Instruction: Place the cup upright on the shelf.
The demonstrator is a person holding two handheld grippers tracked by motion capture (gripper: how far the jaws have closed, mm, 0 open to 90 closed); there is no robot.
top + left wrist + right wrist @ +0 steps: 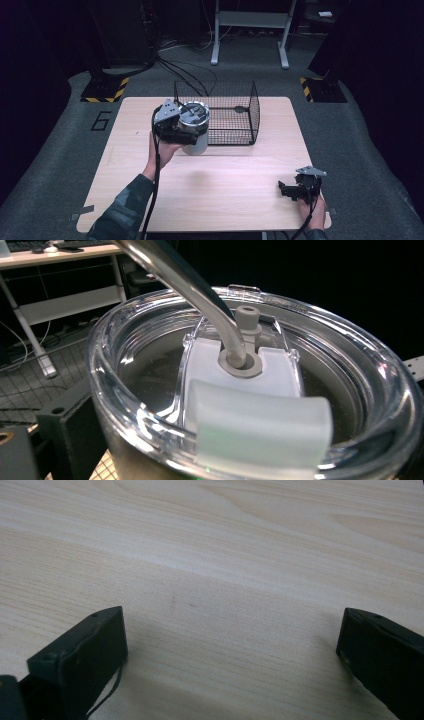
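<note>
A steel tumbler (195, 141) with a clear lid (194, 114) stands at the front left corner of the wire basket (239, 112). My left gripper (176, 126) is shut on its upper part, coming in from the left. Up close, the clear lid (260, 390) carries a bent straw (190, 287) through a grey grommet, and one black finger (65, 425) presses the tumbler's side. I cannot tell whether the tumbler's base rests on the table. My right gripper (289, 190) (232, 645) hovers open low over bare wood near the front right corner, with nothing between its jaws.
The black wire basket is open on top and sits at the back middle of the wooden table (225, 195). Grey floor surrounds the table, with cables and a white stand frame (250, 30) behind it.
</note>
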